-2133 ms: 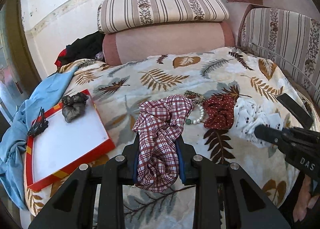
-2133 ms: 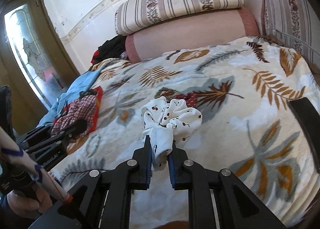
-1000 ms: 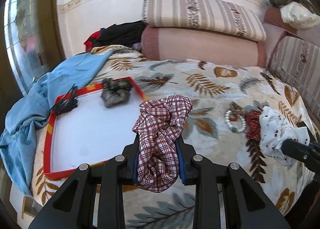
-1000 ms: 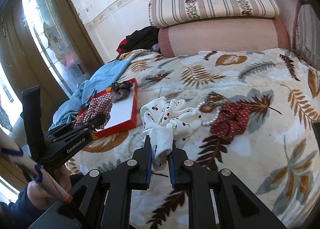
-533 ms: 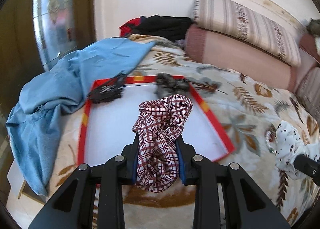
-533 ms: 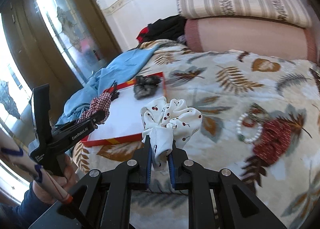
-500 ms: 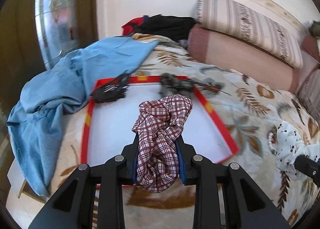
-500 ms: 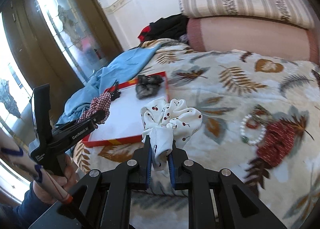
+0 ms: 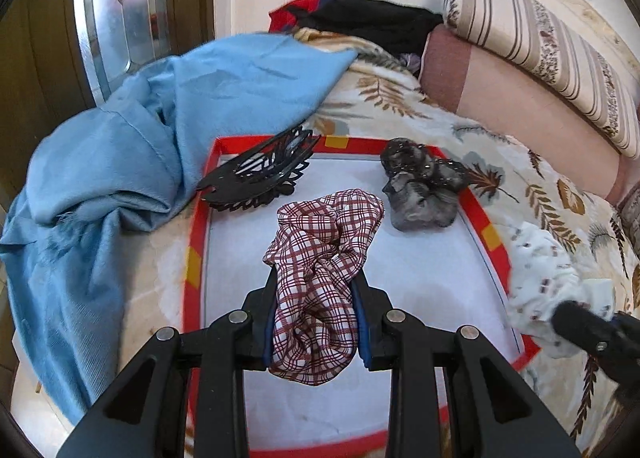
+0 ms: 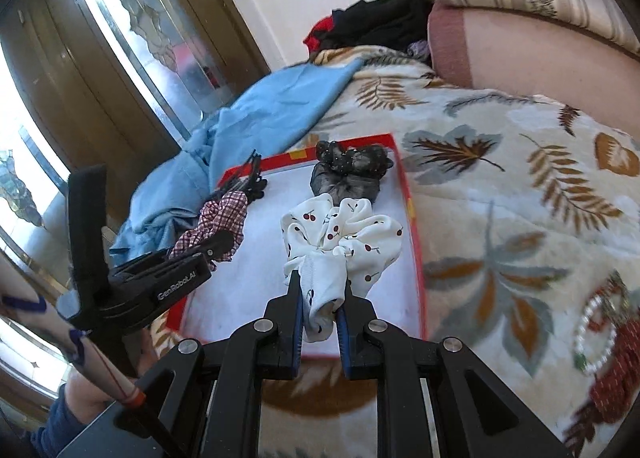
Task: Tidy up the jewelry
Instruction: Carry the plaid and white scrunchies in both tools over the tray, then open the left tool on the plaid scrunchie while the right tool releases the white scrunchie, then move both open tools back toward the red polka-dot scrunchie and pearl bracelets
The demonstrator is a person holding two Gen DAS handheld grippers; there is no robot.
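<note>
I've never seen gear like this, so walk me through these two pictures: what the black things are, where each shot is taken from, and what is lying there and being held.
There is no robot here: a person holds a hand-held black claw in each hand, and a small wide-angle camera on each looks forward along its two fingers. One picture comes from the left claw, which is shut on a red checked scrunchie. The other comes from the right claw, shut on a white cherry-print scrunchie. Both hang over a red-rimmed white tray lying on a leaf-patterned blanket. In the tray lie a black hair clip and a grey scrunchie. A pearl bracelet lies on the blanket.
</note>
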